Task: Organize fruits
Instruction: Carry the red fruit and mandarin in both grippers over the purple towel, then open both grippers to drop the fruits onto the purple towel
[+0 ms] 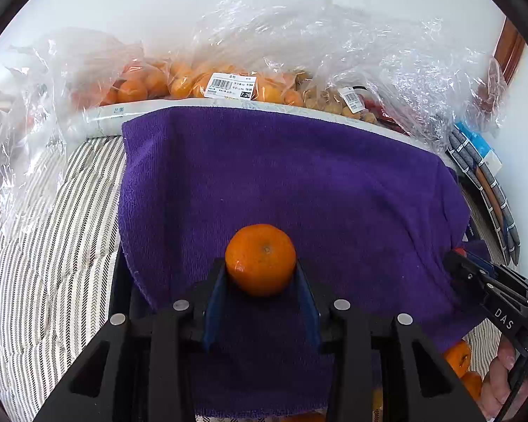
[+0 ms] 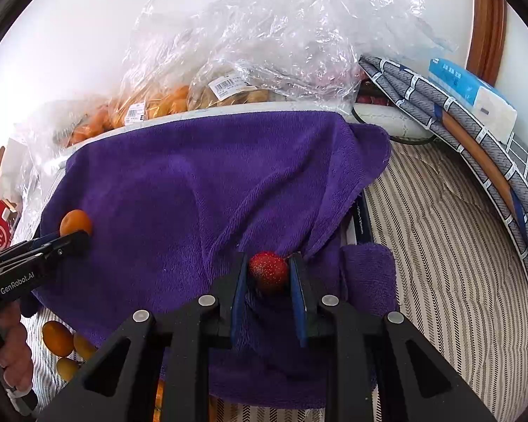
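1. We find the left gripper (image 1: 260, 274) clamped on a mandarin (image 1: 260, 259); the fruit sits between the blue fingers (image 1: 213, 302) at their tips, above the purple towel (image 1: 299, 183).
2. We find the right gripper (image 2: 268, 274) clamped on a red strawberry (image 2: 267, 270), held between its finger tips over the towel's near fold.
3. Both grippers point toward the far edge of the towel, roughly level. In the right wrist view, the left gripper enters to the left of the right fingers, the person's hand (image 2: 14, 355) below it.
4. Beyond the fingers, clear plastic bags of oranges (image 1: 179, 81) lie past the towel's far edge. Loose mandarins (image 2: 58, 339) rest on the striped bedding (image 2: 440, 246), near the left hand. Folded grey cloth (image 2: 475, 140) and a blue tissue pack (image 2: 471, 95) lie to the right of the right fingers.
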The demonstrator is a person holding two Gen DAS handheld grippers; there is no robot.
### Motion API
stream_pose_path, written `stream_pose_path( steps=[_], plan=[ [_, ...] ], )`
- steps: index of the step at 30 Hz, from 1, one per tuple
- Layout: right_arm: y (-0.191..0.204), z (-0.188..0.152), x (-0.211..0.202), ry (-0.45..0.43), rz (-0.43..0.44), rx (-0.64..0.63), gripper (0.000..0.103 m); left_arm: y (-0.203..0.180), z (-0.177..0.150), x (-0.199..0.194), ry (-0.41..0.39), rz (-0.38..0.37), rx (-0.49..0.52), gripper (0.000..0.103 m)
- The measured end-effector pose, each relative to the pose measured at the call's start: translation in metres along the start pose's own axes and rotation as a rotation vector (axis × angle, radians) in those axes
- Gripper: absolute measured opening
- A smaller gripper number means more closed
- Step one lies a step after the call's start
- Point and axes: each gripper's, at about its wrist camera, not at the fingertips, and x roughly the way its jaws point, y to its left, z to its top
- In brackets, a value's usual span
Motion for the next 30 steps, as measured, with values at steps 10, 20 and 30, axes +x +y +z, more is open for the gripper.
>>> stream_pose_path(
  steps=[10,20,30],
  plan=[
    [0.001,-0.003,-0.004,-0.003,0.014,0.008,0.03,-0.004,-0.001,-0.001,0.015,-0.002,0.01,0.043],
    [0.009,-0.006,-0.027,-0.038,0.019,0.018,0.068,-0.015,-0.002,-0.015,0.003,-0.011,0.049,0.061],
    [0.01,-0.018,-0.065,-0.067,-0.007,0.033,0.078,-0.014,-0.005,-0.038,-0.02,-0.034,0.038,0.069]
  ],
)
